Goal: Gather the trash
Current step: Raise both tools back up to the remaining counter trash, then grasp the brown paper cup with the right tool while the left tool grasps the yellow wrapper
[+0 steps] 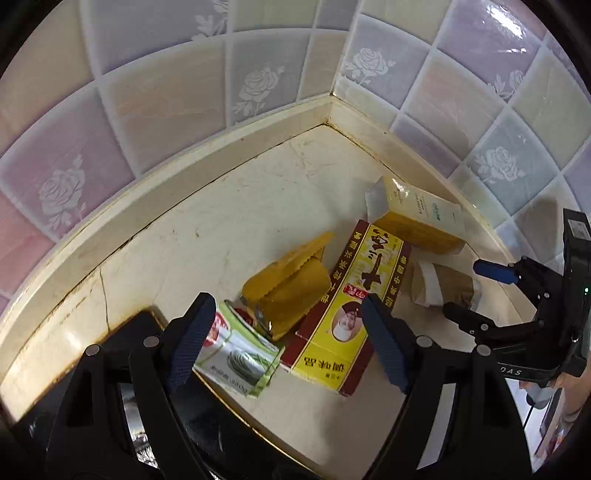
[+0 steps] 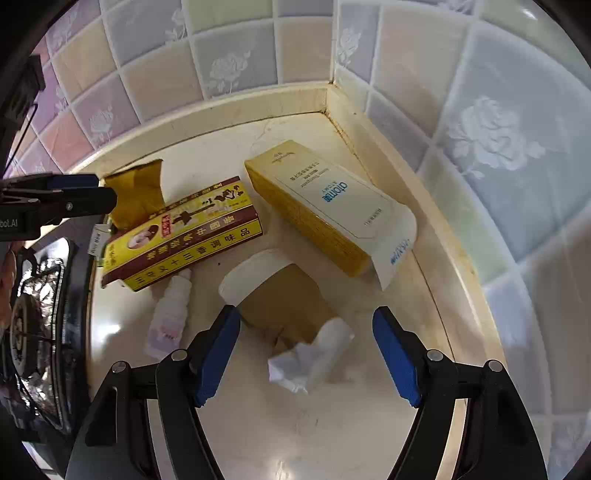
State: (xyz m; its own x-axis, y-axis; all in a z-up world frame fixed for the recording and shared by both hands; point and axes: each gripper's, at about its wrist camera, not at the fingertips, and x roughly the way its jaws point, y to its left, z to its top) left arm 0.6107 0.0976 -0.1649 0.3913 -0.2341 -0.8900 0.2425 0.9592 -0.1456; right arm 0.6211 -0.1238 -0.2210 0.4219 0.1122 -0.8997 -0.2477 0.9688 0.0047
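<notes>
Both my left gripper (image 1: 288,341) and right gripper (image 2: 306,354) hang released over trash in the counter corner; the crushed paper cup (image 2: 280,295), probably flimsy, could skid toward the stove (image 2: 40,325).

Bright, soft light; glare on the wall tiles (image 1: 506,26); fisheye edges curve darkly.

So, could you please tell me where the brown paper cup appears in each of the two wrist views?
Left wrist view: the cup lies on its side at centre right, right of the red-and-yellow box, near the right gripper.
Right wrist view: the cup lies at lower centre, just ahead of the open right gripper, with crumpled tissue at its base.
Shared landmark: the red-and-yellow box.
</notes>
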